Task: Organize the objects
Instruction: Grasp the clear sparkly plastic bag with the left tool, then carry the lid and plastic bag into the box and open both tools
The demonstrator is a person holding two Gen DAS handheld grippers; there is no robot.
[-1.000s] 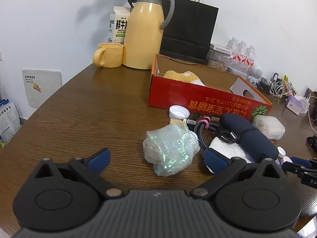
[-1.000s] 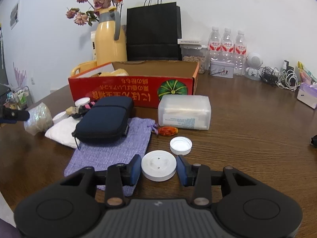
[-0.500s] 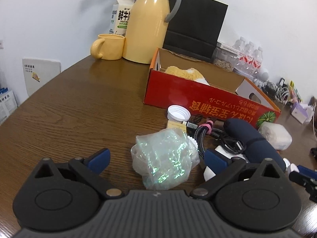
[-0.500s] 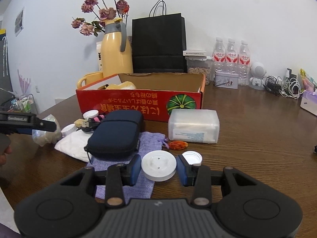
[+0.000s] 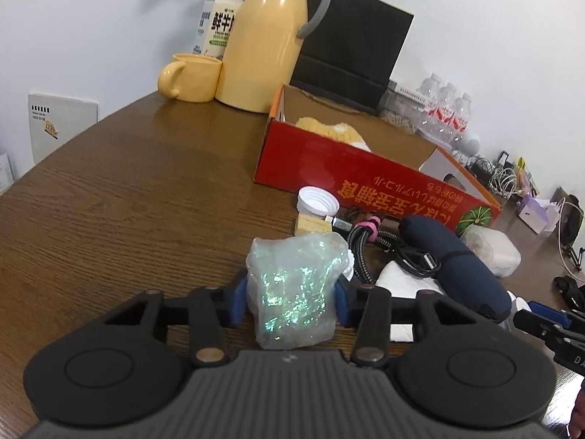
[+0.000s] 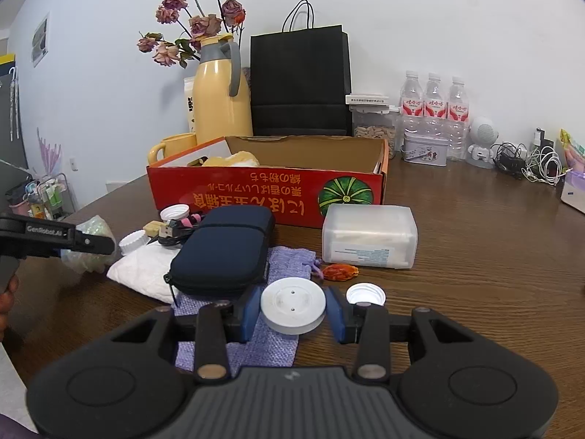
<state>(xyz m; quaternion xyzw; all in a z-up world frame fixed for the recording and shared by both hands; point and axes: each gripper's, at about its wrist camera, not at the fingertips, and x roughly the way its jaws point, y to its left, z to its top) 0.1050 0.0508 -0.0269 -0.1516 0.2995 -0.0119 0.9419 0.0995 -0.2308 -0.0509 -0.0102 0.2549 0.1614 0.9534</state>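
Closing around a crumpled iridescent plastic bag (image 5: 292,292), the left gripper (image 5: 290,301) has its blue pads against both sides of the bundle, which rises between the jaws above a brown wooden table (image 5: 128,201). Just beyond the bag's tip sit a white bottle cap (image 5: 317,201) on a small wooden block (image 5: 310,224), and a coiled black cable (image 5: 369,241) with a pink tie. To the gripper's right lie a navy zip case (image 5: 453,263) and a white cloth (image 5: 402,281). Farther ahead stands an open red cardboard box (image 5: 351,172) printed with a pumpkin, something yellow inside it; behind it are a yellow thermos jug (image 5: 267,40), a yellow mug (image 5: 190,78) and a black paper bag (image 5: 351,47).

Across the table, the right gripper (image 6: 293,311) pinches a white round disc (image 6: 293,305) between its blue pads, held over the edge of a lilac knitted pouch (image 6: 281,267). Just right of that gripper's tips lies a white lid (image 6: 365,294); ahead of it are an orange wrapper (image 6: 340,271) and a translucent plastic container (image 6: 369,236). The navy case sits ahead and left, with the red box behind.
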